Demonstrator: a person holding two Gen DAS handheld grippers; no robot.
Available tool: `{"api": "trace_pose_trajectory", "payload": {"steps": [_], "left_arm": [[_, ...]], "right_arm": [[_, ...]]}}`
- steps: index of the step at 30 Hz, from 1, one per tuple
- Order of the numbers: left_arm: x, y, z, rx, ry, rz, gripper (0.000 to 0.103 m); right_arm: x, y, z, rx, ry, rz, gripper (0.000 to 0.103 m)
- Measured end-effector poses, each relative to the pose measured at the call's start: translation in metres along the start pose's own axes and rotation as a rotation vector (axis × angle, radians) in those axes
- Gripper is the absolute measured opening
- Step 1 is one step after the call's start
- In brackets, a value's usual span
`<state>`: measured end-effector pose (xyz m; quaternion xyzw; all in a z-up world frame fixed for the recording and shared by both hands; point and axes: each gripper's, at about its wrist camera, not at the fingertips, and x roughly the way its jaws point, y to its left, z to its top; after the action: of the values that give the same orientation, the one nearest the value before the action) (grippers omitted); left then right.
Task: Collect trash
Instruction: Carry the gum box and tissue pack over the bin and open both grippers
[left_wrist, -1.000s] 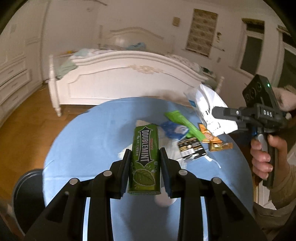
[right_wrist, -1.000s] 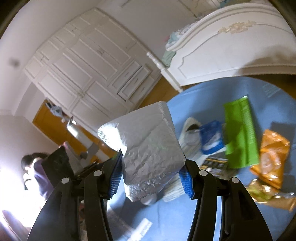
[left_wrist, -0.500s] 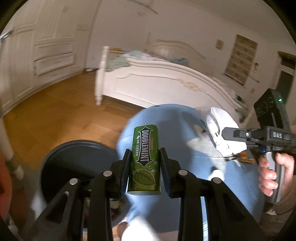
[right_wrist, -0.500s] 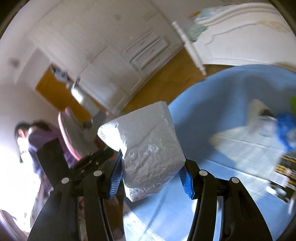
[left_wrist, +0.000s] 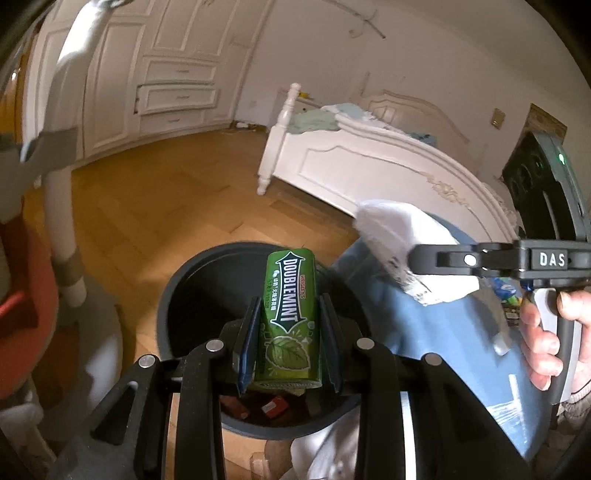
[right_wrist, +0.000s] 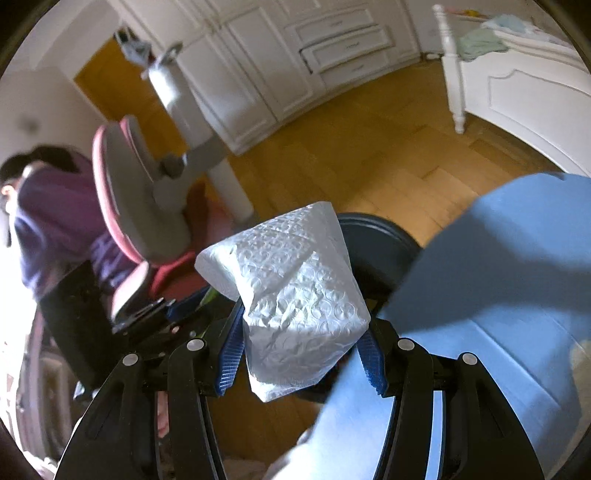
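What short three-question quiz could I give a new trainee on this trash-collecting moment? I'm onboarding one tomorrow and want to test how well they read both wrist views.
1. Which item is clamped in the left gripper?
2. True or false: the green gum pack is held over the open dark bin.
3. The right gripper holds: A) an orange wrapper, B) a white tissue pack, C) nothing.

Key:
1. The green gum pack.
2. True; the bin's mouth lies directly behind and below it.
3. B.
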<state>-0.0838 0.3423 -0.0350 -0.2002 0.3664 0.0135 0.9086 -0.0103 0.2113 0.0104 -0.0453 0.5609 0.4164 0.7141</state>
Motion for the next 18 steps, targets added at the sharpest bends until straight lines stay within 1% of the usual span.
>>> {"api": "trace_pose_trajectory", "payload": {"steps": [2, 4, 10, 14, 18], "left_arm": [[0.005, 0.012, -0.005, -0.019, 0.015, 0.006, 0.031], [0.013, 0.02, -0.008, -0.039, 0.03, 0.012, 0.031], [0.035, 0.037, -0.018, -0.075, 0.075, 0.018, 0.031], [0.046, 0.041, -0.024, -0.082, 0.092, 0.01, 0.031], [0.053, 0.043, -0.025, -0.089, 0.101, 0.004, 0.031]], "right_arm": [[0.02, 0.005, 0.006, -0.016, 0.032, -0.029, 0.055], [0.042, 0.011, 0.012, -0.038, 0.068, -0.08, 0.055], [0.083, 0.016, 0.014, -0.119, 0.149, -0.207, 0.055], [0.1, 0.017, 0.013, -0.134, 0.178, -0.232, 0.055], [0.107, 0.019, 0.014, -0.156, 0.18, -0.246, 0.056]]}}
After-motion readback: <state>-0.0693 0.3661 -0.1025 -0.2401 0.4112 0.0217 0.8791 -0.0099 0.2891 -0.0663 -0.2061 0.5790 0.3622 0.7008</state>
